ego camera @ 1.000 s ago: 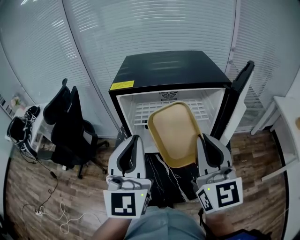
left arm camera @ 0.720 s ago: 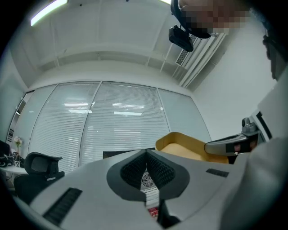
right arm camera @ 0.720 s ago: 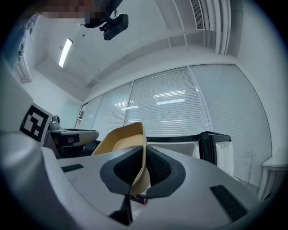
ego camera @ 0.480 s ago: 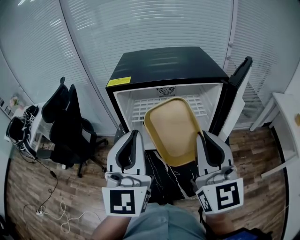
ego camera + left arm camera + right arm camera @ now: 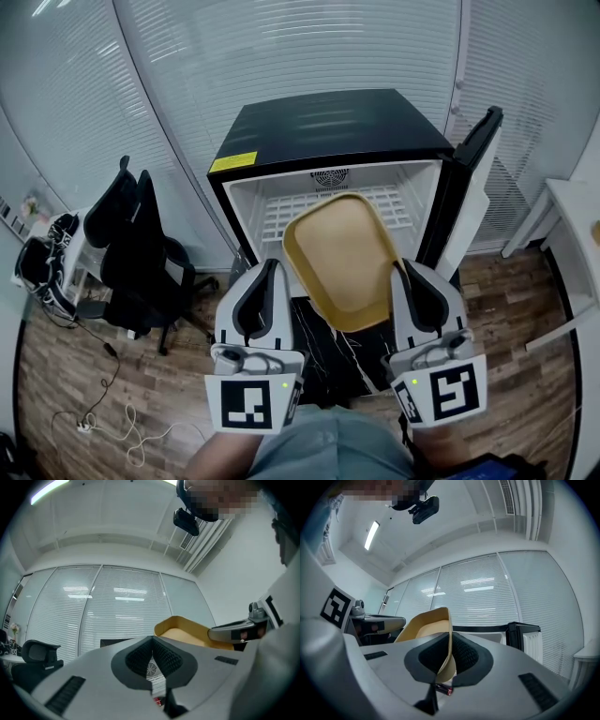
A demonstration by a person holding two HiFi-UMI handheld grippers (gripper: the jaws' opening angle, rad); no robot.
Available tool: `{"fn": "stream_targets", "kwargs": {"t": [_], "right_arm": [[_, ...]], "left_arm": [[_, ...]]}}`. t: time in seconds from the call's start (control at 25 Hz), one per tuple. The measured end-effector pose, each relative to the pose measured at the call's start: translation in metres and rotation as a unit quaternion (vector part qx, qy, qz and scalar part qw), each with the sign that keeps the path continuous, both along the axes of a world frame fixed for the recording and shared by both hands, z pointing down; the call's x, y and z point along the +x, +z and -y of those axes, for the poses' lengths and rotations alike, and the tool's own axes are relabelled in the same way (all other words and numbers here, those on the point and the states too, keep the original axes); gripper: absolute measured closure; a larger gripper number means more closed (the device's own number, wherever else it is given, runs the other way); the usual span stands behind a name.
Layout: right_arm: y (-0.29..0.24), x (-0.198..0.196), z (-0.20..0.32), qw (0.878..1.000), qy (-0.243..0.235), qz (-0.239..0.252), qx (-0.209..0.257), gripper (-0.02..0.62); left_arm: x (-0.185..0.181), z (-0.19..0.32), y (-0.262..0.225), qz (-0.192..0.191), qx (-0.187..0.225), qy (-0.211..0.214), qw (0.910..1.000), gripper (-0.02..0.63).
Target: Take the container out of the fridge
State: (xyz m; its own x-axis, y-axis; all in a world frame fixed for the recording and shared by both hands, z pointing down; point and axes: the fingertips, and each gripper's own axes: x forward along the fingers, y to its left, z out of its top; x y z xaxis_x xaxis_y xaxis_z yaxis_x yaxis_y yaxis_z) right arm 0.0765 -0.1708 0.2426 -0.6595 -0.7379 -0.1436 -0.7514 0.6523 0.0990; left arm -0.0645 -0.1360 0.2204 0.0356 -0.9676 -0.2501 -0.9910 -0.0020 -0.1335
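The fridge is standing open at the far side, its door swung right. The yellow container is hanging tilted in front of the opening. The right claw is pinching the container's right rim, its jaws having just been closing on it. The left claw is sitting pressed together, empty, just left of the container.

The empty, shallow tan container hangs tilted, open side up, just before the open black mini fridge.
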Motion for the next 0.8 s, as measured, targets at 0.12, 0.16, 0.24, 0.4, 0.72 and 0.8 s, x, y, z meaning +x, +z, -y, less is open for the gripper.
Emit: {"fn": "stream_targets", "kwargs": {"t": [0.12,0.16,0.24,0.4,0.72,0.8], "right_arm": [[0.0003,-0.0003,0.0000,1.000,-0.001,0.001,0.000,0.568],[0.0004,-0.0002,0.0001,1.000,-0.002,0.002,0.000,0.568],[-0.0002,0.0004,0.0002,1.000,-0.001,0.004,0.000,0.568],[-0.0007,0.0015,0.0000,1.000,0.000,0.006,0.001,0.568],[0.0011,0.0010,0.0023,1.000,0.000,0.006,-0.001,0.568],[0.0017,0.0007,0.0027,1.000,-0.001,0.006,-0.001,0.568]], "left_arm": [[-0.0001,0.0005,-0.0002,0.001,0.000,0.000,1.0000,0.592],[-0.0001,0.0008,0.0001,0.001,0.000,0.000,1.0000,0.592],[0.0004,0.0012,0.0005,0.001,-0.001,0.001,1.0000,0.592],[0.0015,0.0012,0.0010,0.001,-0.001,0.002,1.0000,0.592],[0.0005,0.0034,0.0021,0.000,-0.002,0.002,1.0000,0.592],[0.0003,0.0040,0.0031,0.000,-0.003,0.002,1.0000,0.592]]}}
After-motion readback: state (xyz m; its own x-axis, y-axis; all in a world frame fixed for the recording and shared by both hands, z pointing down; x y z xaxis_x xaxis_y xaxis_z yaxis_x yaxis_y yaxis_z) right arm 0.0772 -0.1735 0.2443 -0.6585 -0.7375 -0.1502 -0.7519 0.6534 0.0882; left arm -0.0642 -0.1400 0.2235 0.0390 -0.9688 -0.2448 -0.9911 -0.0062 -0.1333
